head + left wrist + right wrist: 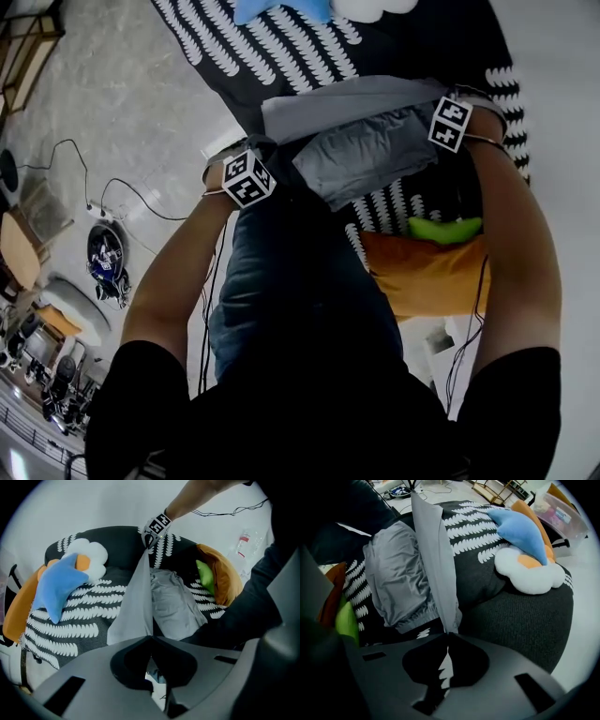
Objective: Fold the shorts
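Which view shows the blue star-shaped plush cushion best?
The left gripper view: the blue star-shaped plush cushion lies whole and unobstructed. The right gripper view shows the cushion foreshortened from one side; the head view catches only a cropped part at the frame's top.

Both bare forearms are stretched forward over the shorts (361, 150), the left arm (173, 277) at their left end and the right arm (520, 234) at their right end. The left tongs (151, 638) and the right tongs (449, 634) are pointed steeply down. Each is pinched tight on an edge of the shorts, one taut fold being held between them.
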{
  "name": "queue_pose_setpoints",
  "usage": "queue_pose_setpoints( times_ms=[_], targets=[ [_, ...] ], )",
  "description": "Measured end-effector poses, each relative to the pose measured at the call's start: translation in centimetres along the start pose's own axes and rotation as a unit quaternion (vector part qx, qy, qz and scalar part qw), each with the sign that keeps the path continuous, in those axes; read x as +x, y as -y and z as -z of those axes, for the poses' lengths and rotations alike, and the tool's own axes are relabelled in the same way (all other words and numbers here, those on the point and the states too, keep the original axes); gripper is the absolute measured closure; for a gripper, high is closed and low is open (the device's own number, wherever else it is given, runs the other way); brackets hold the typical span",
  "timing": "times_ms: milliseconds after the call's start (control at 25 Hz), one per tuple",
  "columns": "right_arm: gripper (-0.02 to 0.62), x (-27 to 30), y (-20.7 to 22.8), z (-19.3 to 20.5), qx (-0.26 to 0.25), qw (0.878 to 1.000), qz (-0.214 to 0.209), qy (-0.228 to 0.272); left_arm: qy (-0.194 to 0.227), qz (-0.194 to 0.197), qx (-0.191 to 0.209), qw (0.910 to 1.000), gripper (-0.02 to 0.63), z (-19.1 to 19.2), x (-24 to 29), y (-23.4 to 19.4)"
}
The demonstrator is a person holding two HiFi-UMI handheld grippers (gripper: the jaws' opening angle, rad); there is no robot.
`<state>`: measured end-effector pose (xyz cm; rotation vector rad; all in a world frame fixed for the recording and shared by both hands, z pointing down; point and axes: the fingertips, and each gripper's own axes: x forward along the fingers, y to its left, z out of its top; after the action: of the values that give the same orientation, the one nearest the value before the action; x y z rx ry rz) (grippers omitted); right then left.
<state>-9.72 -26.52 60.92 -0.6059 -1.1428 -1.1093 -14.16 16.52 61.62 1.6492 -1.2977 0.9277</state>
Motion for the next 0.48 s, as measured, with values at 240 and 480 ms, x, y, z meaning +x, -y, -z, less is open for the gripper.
queue_pose_setpoints(
  times_ms=[240, 480],
  targets=[
    [0.586, 1.3, -5.0, 1.7, -0.029, 0.999, 0.005, -0.016, -0.008, 0.03, 0.033, 0.999, 0.588, 0.1, 2.1, 6.6],
    [0.586, 2.6, -8.6, 2.3, -0.078, 0.996, 0.01, -0.036, -0.015, 0.075, 0.057, 0.9955, 0.588, 0.5, 4.6, 12.7]
  ],
)
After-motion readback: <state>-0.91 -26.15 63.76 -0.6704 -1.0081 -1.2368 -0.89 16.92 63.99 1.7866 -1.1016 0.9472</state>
